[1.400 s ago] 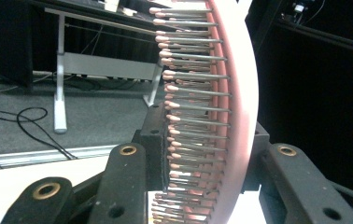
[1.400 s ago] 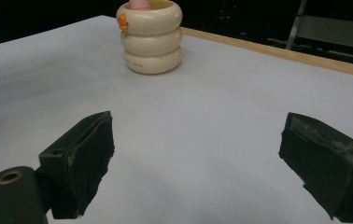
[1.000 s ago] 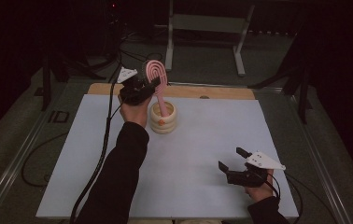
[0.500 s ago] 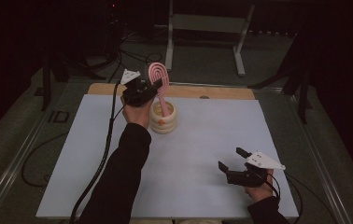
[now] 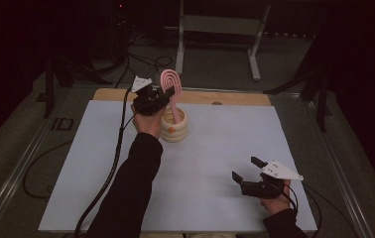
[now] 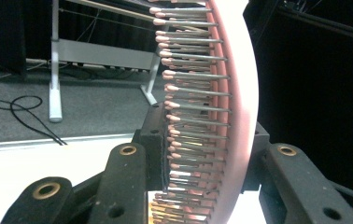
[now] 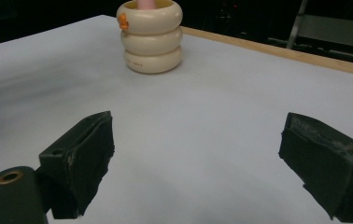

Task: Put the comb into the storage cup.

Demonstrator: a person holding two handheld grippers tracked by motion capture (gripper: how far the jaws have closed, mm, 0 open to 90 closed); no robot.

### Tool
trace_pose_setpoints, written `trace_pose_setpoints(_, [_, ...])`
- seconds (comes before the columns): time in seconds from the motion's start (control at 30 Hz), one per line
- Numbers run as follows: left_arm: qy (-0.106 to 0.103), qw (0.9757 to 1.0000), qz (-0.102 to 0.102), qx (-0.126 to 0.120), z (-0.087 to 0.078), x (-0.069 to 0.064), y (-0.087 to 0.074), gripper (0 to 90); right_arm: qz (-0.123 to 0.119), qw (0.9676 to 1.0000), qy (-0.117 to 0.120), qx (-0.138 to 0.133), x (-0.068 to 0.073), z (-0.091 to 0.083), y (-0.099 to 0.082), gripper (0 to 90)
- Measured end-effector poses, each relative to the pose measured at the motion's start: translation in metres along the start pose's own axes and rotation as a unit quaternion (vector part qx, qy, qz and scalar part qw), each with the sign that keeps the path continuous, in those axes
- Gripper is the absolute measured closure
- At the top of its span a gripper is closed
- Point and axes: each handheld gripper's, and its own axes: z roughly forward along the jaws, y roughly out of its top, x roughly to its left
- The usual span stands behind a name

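Pink hairbrush (image 5: pixel 169 85) stands handle-down in cream holder (image 5: pixel 174 127), head clamped by left gripper (image 5: pixel 152 100); release pending, right gripper (image 5: pixel 247 173) open, idle.

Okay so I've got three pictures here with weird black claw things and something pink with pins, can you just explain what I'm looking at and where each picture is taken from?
A person sits at a white table and holds a hand-operated, two-jaw gripper in each hand. One picture comes from a camera above, looking down. The other two come from small cameras riding on the grippers, looking along their black jaws.

The left gripper is closed on the head of a pink hairbrush; its camera shows the brush's bristles up close. The brush's handle stands in a cream ribbed holder near the table's far edge.

The right gripper is near the front of the table with jaws wide open and nothing between them; its camera sees the holder farther off.
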Motion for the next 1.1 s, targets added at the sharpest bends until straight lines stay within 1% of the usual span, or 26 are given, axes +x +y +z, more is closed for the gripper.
trace_pose_setpoints(0.23, [0.000, 1.0000, 0.001, 0.000, -0.0006, -0.0004, -0.0001, 65.0, 0.000, 1.0000, 0.000, 0.001, 0.0000, 0.0001, -0.0001, 10.0])
trace_pose_setpoints(0.63, [0.009, 0.9999, 0.008, 0.000, -0.0016, 0.0002, -0.0019, 65.0, -0.001, 1.0000, 0.000, 0.001, 0.0004, 0.0000, 0.0001, 10.0])
trace_pose_setpoints(1.1, [0.010, 0.9999, 0.004, 0.006, 0.0017, 0.0010, -0.0090, 64.9, 0.000, 1.0000, 0.000, 0.001, 0.0002, -0.0003, 0.0002, 10.0])
